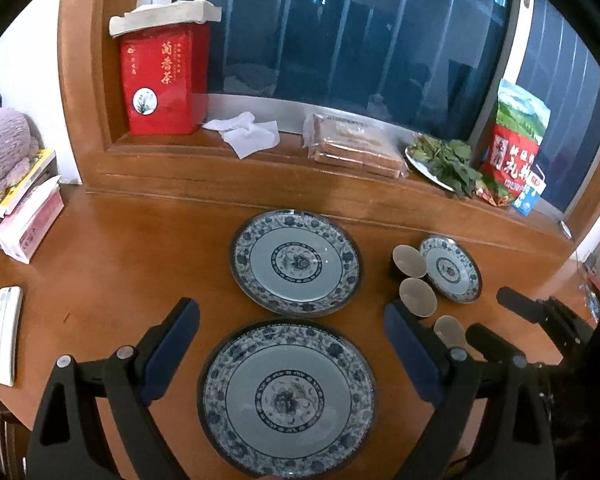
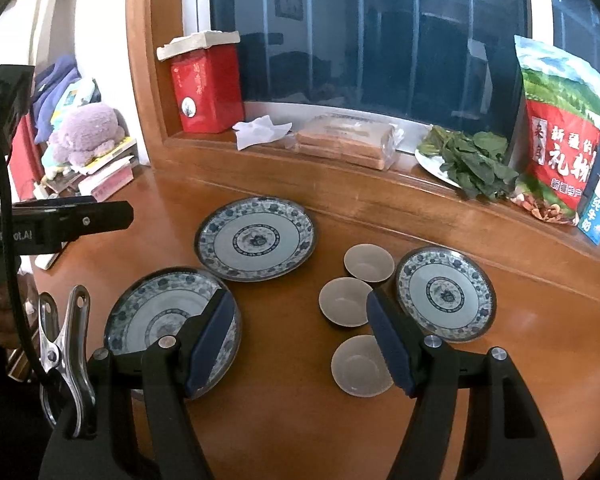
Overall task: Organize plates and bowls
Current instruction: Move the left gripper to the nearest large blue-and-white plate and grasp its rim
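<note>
Counts, approx: 3 blue-and-white plates on the wooden table (image 2: 284,420): near big plate (image 1: 288,400), far big plate (image 1: 296,262), small plate (image 2: 446,294). 3 small beige bowls: far bowl (image 2: 369,263), middle bowl (image 2: 345,301), near bowl (image 2: 360,366). 2 grippers, both w/ jaws spread: left gripper (image 1: 292,340), right gripper (image 2: 300,328). On the sill: 1 red tea box (image 1: 162,82), 1 white tissue (image 1: 246,132), 1 wrapped pkg (image 1: 356,146), 1 dish of greens (image 2: 466,164), 1 snack bag (image 2: 560,128), 1 milk carton (image 2: 598,210).

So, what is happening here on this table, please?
A person holds two grippers over a wooden table. Both the left gripper and the right gripper are open and empty. Two large blue-patterned plates, one smaller plate and three small bowls lie separate, none stacked yet.
</note>
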